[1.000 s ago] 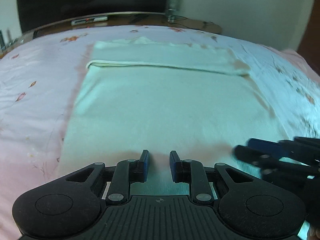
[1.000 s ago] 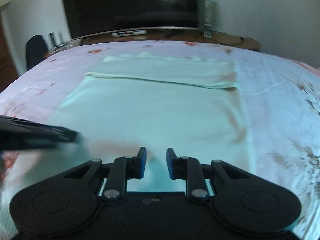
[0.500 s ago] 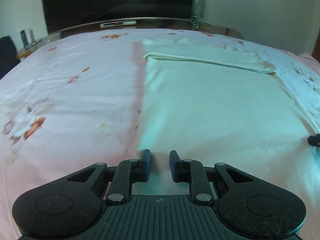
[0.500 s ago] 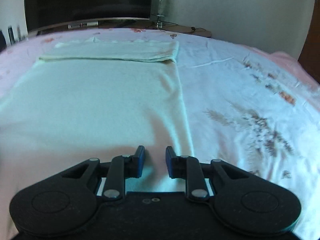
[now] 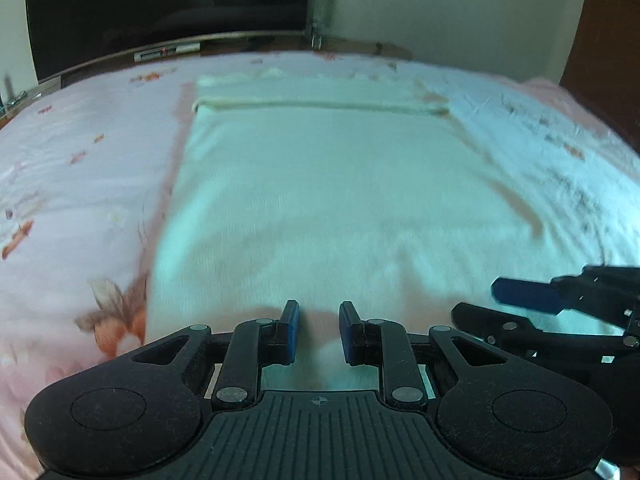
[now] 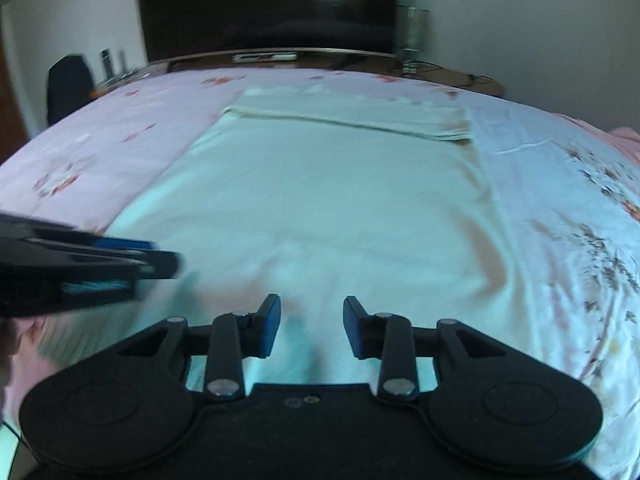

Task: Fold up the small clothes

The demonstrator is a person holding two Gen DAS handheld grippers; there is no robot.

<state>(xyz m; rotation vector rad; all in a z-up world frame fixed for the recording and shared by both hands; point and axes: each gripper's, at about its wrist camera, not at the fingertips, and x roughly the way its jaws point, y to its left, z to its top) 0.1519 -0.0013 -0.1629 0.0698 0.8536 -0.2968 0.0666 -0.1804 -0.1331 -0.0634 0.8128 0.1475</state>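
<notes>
While the pale garment (image 5: 328, 200) lies flat on the bed (image 5: 80, 152), only its far edge is turned over; the near hem awaits folding. My left gripper (image 5: 319, 334) stays narrowly parted, empty; my right gripper (image 6: 312, 326) is opening, nothing between.

No text, label, brand, number or sign is showing legibly in either wrist view. The flat silver device with a small red light (image 5: 166, 53), sitting on the dark wooden cabinet under the big black screen, is appearing too blurred for any marking on it to be read. The pink flower-printed bedsheet (image 5: 80, 184) is carrying only a floral pattern, with no lettering. The pale cream folded cloth (image 6: 320, 208) is lying plain, and the black plastic gripper bodies are showing only a small crosshair mark (image 5: 319, 401), not writing.
</notes>
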